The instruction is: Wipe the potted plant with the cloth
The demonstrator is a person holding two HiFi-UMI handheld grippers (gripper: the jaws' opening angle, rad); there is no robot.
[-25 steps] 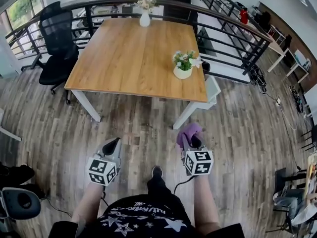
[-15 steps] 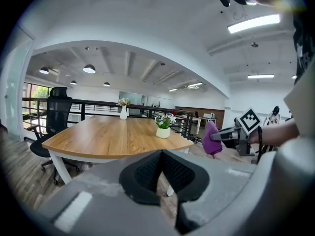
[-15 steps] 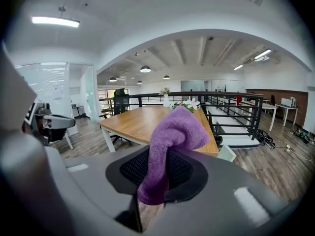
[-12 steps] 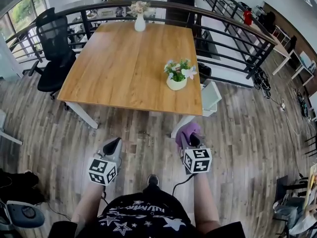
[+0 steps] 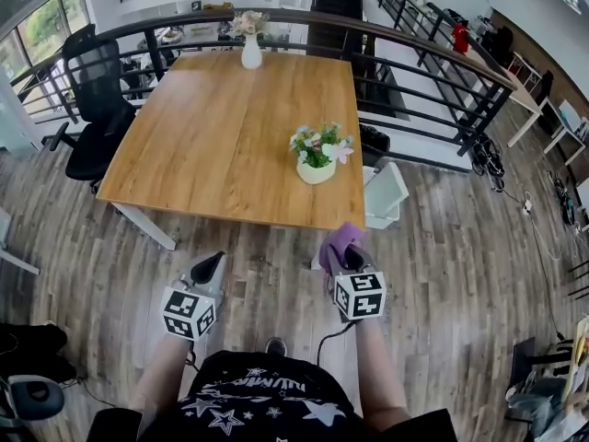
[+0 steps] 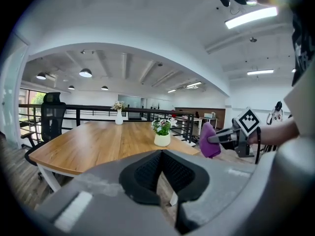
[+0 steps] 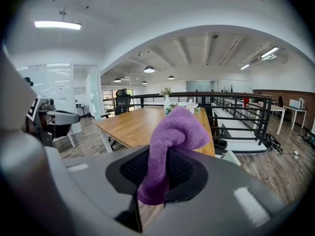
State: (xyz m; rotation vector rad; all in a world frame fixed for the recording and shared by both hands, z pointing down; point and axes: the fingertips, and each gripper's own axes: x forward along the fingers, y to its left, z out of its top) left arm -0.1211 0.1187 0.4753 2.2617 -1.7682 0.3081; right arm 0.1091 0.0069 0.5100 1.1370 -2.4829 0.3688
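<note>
The potted plant (image 5: 316, 155), white pot with green leaves and pale flowers, stands near the front right corner of the wooden table (image 5: 212, 127). My right gripper (image 5: 343, 254) is shut on a purple cloth (image 5: 340, 242), held just short of the table's front edge, below the plant. In the right gripper view the cloth (image 7: 170, 141) bulges up between the jaws and hides most of the plant (image 7: 191, 104). My left gripper (image 5: 213, 262) is shut with nothing in it, over the floor in front of the table. The left gripper view shows the plant (image 6: 161, 132) ahead and the cloth (image 6: 208, 140) to its right.
A white vase with flowers (image 5: 251, 49) stands at the table's far edge. A black office chair (image 5: 92, 118) is at the table's left. A dark railing (image 5: 414, 72) runs behind and to the right. A white stool (image 5: 385, 194) sits by the table's right front leg.
Both grippers have moved forward toward the table, so its front edge and the plant look nearer. The cloth stays held in the right gripper; the left stays shut.
</note>
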